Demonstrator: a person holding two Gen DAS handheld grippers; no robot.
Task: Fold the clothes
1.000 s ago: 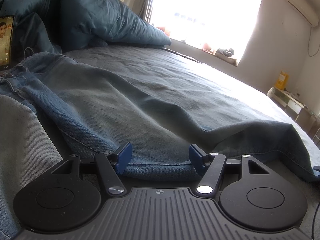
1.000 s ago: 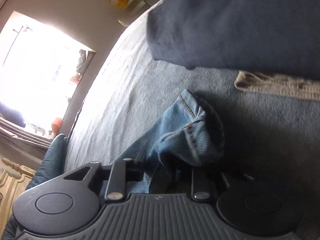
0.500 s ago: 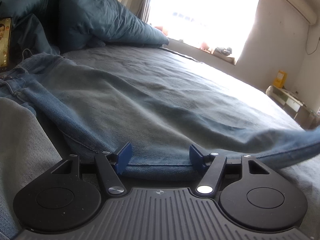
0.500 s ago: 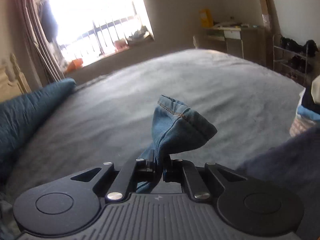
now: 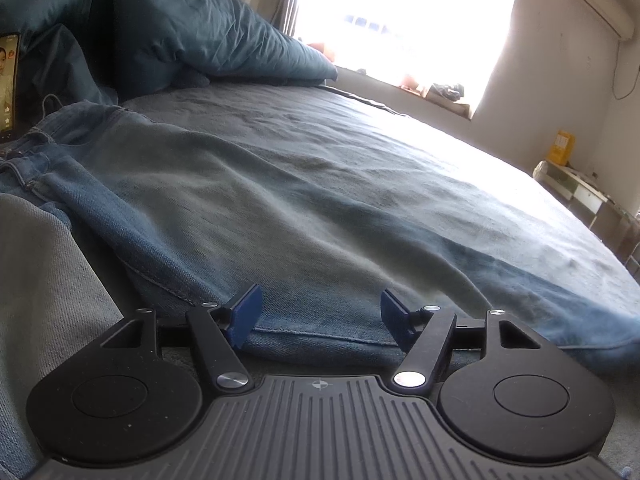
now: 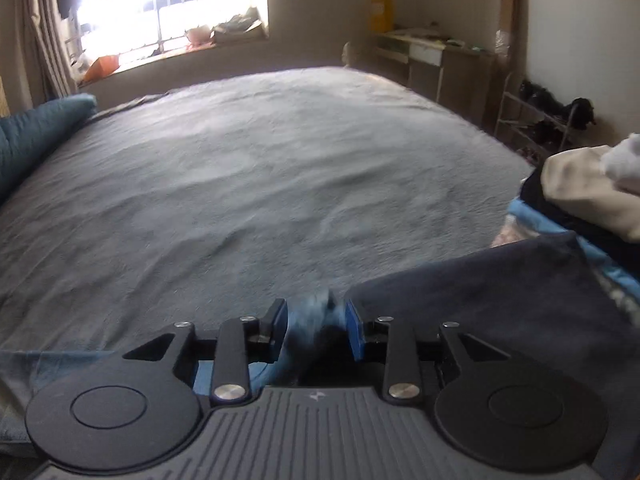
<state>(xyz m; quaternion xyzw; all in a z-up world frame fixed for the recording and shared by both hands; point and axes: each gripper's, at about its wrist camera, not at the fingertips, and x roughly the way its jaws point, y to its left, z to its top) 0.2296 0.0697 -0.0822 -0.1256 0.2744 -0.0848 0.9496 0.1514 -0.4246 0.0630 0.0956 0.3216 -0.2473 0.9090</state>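
Note:
A pair of blue jeans (image 5: 224,216) lies stretched out on the grey bed (image 5: 400,152), waistband at the far left, one leg running to the right. My left gripper (image 5: 318,314) is open and empty, low over the near edge of the leg. My right gripper (image 6: 316,326) has its jaws partly apart around the blurred blue hem of the jeans (image 6: 312,320), which sits loose between the pads and slips down.
A teal duvet (image 5: 192,28) is heaped at the bed's head beside a lit phone (image 5: 9,84). A dark navy garment (image 6: 500,300) and a pile of clothes (image 6: 576,196) lie at the right. A desk (image 6: 432,60) and shoe rack (image 6: 544,120) stand beyond.
My right gripper swung level, came down toward the bed and opened its jaws; the raised hem dropped between them. The jeans leg now lies flatter and straighter. My left gripper stayed put.

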